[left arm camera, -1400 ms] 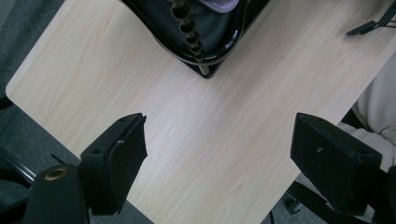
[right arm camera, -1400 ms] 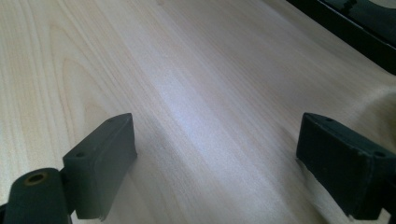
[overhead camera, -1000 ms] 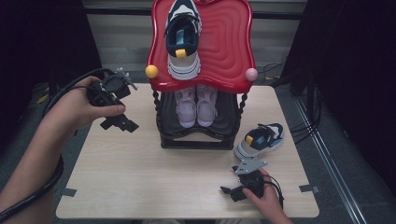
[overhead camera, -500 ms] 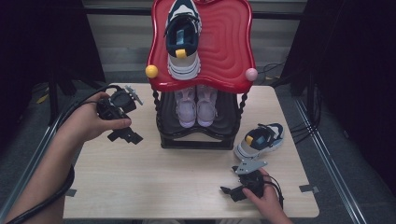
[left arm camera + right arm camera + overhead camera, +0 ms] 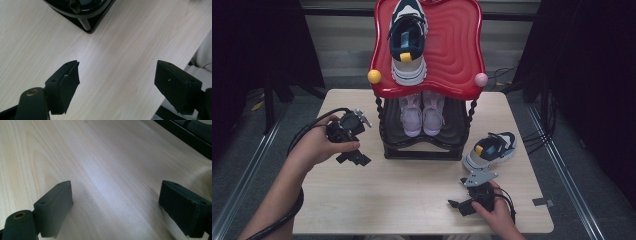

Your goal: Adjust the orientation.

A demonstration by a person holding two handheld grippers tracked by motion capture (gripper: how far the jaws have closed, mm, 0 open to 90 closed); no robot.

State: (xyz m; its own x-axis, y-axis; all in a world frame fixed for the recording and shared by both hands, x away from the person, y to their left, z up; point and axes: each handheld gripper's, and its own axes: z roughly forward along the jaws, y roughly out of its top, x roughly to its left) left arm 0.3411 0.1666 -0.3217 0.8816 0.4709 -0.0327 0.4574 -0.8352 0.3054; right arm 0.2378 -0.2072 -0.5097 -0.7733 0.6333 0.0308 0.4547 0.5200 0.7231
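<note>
Two grippers sit low over the pale wooden table (image 5: 412,200), each held in one hand, and both stand with jaws spread and nothing between them. The left gripper (image 5: 353,158) is at the table's left side, just beside the front left corner of the black shoe rack (image 5: 422,150); the hand (image 5: 319,145) wraps its body from the left, the forearm coming in from the lower left, and the cable loops back over the wrist. In the left gripper view its wide-set jaws (image 5: 116,82) point down at bare wood, with the rack's corner and one turned post at the top of the picture. The right gripper (image 5: 458,206) lies close to the table's near edge, right of centre, cupped by the right hand (image 5: 494,212) with its grey plate uppermost. Its own view shows the parted jaws (image 5: 115,205) low over bare wood grain, the rack's black base at the top right.

The nearest loose thing, a white and navy sneaker (image 5: 490,150), stands on the table just beyond the right gripper, near the rack's right front corner. Its mate (image 5: 407,42) rests on the rack's red top (image 5: 457,55), and a pair of pale pink shoes (image 5: 422,112) occupies the lower shelf. Open tabletop stretches between the two grippers.
</note>
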